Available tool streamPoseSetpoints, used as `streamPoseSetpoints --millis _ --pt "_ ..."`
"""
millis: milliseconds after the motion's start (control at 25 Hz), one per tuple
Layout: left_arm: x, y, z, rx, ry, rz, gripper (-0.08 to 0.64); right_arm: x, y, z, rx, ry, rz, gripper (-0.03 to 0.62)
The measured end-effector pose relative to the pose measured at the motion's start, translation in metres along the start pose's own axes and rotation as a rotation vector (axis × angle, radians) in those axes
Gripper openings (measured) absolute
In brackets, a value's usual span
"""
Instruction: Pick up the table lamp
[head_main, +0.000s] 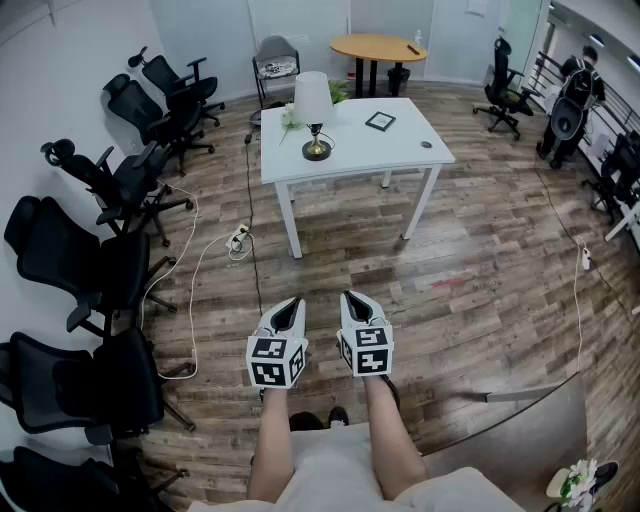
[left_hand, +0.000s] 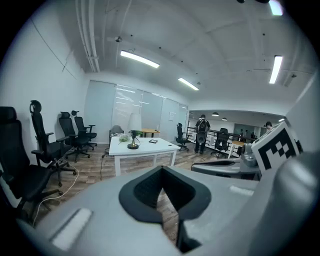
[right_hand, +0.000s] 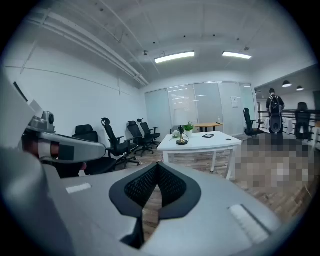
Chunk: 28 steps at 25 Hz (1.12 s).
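Note:
The table lamp (head_main: 313, 112), with a white shade and a brass base, stands upright at the left part of a white table (head_main: 385, 152) far ahead of me. It appears small in the left gripper view (left_hand: 133, 134) and in the right gripper view (right_hand: 181, 133). My left gripper (head_main: 290, 304) and right gripper (head_main: 352, 299) hang side by side over the wooden floor, well short of the table. Both point toward it. The left gripper's jaws (left_hand: 162, 170) are shut with nothing between them, and so are the right gripper's (right_hand: 157, 165).
Several black office chairs (head_main: 110, 255) line the left wall. A white cable with a power strip (head_main: 238, 240) lies on the floor left of the table. A dark flat square (head_main: 380, 121) and a small plant (head_main: 290, 118) share the tabletop. A person (head_main: 573, 95) stands at back right.

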<state>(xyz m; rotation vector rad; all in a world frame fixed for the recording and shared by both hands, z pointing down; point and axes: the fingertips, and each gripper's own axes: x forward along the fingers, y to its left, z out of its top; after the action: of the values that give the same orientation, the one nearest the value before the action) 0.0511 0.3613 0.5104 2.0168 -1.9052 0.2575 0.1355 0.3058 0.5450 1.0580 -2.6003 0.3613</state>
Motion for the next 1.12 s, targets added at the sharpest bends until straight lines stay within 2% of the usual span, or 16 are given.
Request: streamPoseSetpoints --millis 240,400,520,840,1000,1120 --pt "0.0 0.004 0.002 0.002 -0.02 0.02 0.0 0.005 0.007 -0.01 -0.007 0.009 0.035 0.021" --pt "0.003 0.014 -0.006 -0.002 0.001 0.029 0.0 0.013 0.006 -0.014 0.012 0.01 0.036 0.021" --pt "0.009 0.026 -0.009 -0.02 0.0 0.028 0.0 0.023 0.011 -0.008 0.018 -0.025 0.082 0.023" --pt "0.054 0.054 0.008 -0.036 0.002 -0.036 0.0 0.072 -0.002 0.014 0.061 -0.033 0.068 0.025" --pt "0.079 0.073 0.02 -0.027 0.006 -0.055 0.0 0.104 -0.002 0.02 0.051 0.005 0.096 0.025" --pt "0.098 0.09 0.03 -0.017 0.017 -0.074 0.0 0.13 -0.003 0.024 0.048 0.028 0.077 0.025"
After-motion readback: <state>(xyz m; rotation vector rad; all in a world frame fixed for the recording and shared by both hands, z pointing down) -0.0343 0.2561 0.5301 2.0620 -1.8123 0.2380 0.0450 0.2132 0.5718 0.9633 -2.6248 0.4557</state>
